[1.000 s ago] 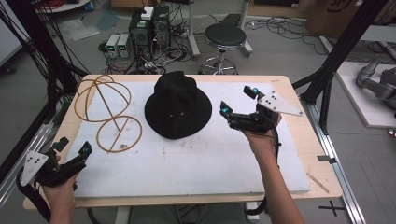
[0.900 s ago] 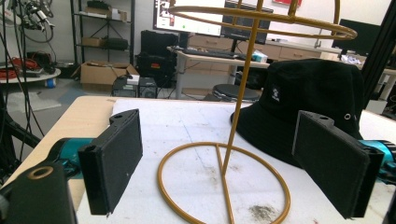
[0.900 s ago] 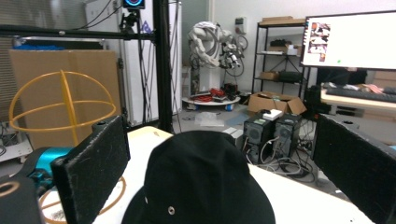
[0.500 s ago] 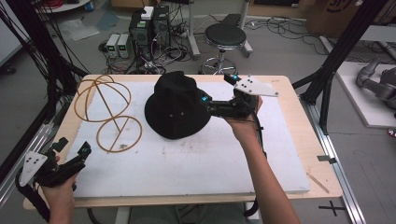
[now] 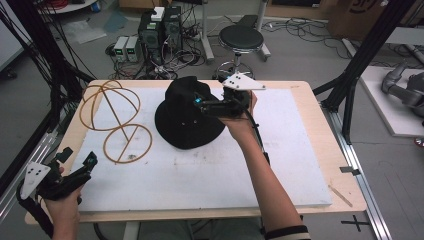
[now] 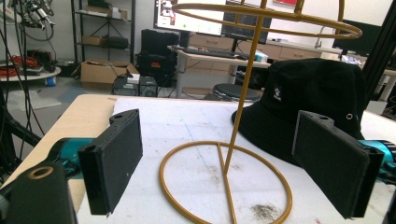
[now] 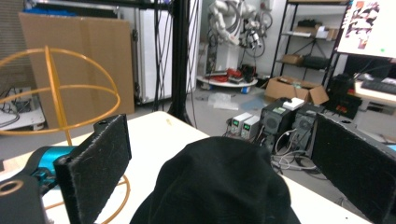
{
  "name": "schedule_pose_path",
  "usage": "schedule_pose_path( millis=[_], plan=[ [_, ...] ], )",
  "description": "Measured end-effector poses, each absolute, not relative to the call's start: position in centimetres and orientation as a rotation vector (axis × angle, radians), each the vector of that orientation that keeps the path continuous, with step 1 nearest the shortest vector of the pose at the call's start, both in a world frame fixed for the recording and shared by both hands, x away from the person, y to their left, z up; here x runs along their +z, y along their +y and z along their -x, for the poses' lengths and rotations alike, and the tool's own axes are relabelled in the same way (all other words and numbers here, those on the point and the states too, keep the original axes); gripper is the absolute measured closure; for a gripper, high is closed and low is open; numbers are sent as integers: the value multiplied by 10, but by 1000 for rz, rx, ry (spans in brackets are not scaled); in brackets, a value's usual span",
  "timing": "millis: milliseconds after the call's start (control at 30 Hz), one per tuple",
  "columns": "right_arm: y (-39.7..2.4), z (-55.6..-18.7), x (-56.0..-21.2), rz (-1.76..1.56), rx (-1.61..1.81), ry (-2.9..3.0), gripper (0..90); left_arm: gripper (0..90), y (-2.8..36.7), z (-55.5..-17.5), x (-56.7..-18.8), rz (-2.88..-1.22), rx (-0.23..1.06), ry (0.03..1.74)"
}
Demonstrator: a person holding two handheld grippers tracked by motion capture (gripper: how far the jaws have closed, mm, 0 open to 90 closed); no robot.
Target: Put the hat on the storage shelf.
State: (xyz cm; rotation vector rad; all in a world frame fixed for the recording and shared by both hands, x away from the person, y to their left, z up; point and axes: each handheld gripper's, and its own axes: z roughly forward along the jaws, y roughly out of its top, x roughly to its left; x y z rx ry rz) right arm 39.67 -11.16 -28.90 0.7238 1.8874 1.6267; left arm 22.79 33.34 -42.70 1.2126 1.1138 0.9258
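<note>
A black bucket hat (image 5: 187, 117) lies on the white mat, crown up. My right gripper (image 5: 200, 104) hovers at the hat's crown (image 7: 219, 186), open, with one jaw on each side of it. A gold wire hat stand (image 5: 117, 120) rests left of the hat, its round base (image 6: 224, 182) on the mat and its domed cage (image 7: 56, 88) above. Down at the table's front left corner, my left gripper (image 5: 87, 162) is open and holds nothing, pointing toward the stand and the hat (image 6: 313, 102).
The white mat (image 5: 200, 175) covers most of the wooden table (image 5: 320, 130). A stool (image 5: 241, 37) and computer boxes (image 5: 160, 25) stand on the floor behind the table. Black frame posts (image 5: 365, 55) rise at both sides.
My right gripper has moved left from the table's right side to the hat's crown. The left gripper has stayed put.
</note>
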Motion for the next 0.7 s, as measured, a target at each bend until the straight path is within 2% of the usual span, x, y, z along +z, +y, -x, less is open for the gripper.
schedule_pose_path(
  millis=[700],
  plan=[
    [-62, -435, -313, -727, 1522, 2009, 73, 165, 336, -226, -429, -1208, 923, 1123]
  ],
)
